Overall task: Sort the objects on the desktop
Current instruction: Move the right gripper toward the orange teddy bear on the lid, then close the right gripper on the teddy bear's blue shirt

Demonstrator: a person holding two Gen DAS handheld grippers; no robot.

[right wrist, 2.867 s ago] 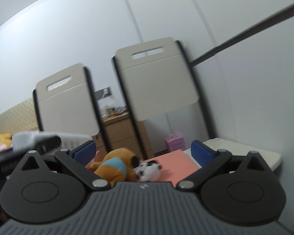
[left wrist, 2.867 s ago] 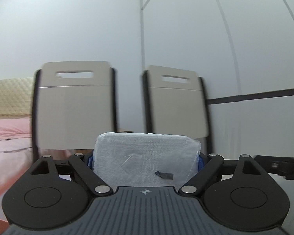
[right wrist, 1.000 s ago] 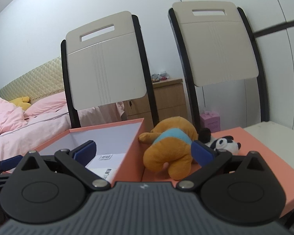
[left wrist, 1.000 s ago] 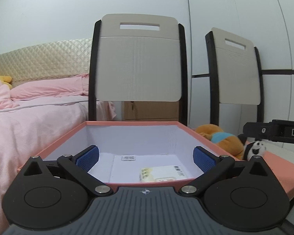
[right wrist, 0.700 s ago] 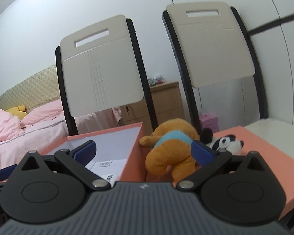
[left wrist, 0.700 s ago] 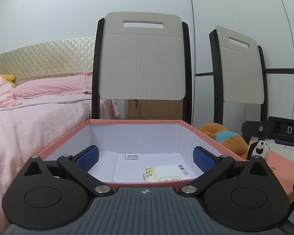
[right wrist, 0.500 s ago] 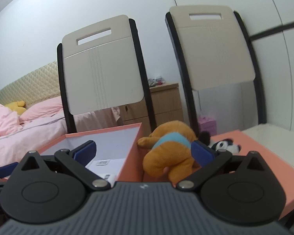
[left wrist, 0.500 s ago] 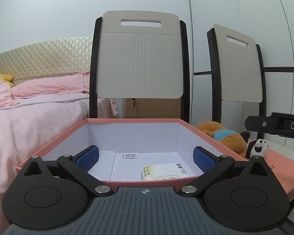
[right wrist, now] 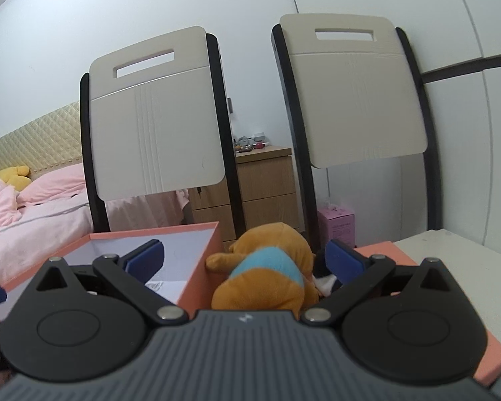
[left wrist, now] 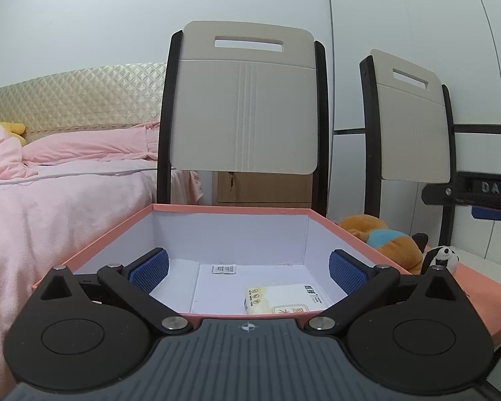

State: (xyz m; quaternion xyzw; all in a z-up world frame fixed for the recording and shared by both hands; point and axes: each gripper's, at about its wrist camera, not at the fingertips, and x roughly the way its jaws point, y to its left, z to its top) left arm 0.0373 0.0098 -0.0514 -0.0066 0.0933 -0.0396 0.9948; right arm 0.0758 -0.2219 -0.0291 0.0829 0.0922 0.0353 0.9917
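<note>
Left wrist view shows my left gripper (left wrist: 247,269) spread wide over the pink box (left wrist: 100,245) holding a tissue pack (left wrist: 284,299), while my right gripper (right wrist: 243,260), also wide apart, flanks the orange plush (right wrist: 267,274) beside that box.

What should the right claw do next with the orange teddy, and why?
Probably ease the right gripper forward and close on the orange plush. Its jaws are open and already sit on either side of the toy, which lies outside the box, beside its wall. The left gripper is open and holds nothing.
</note>
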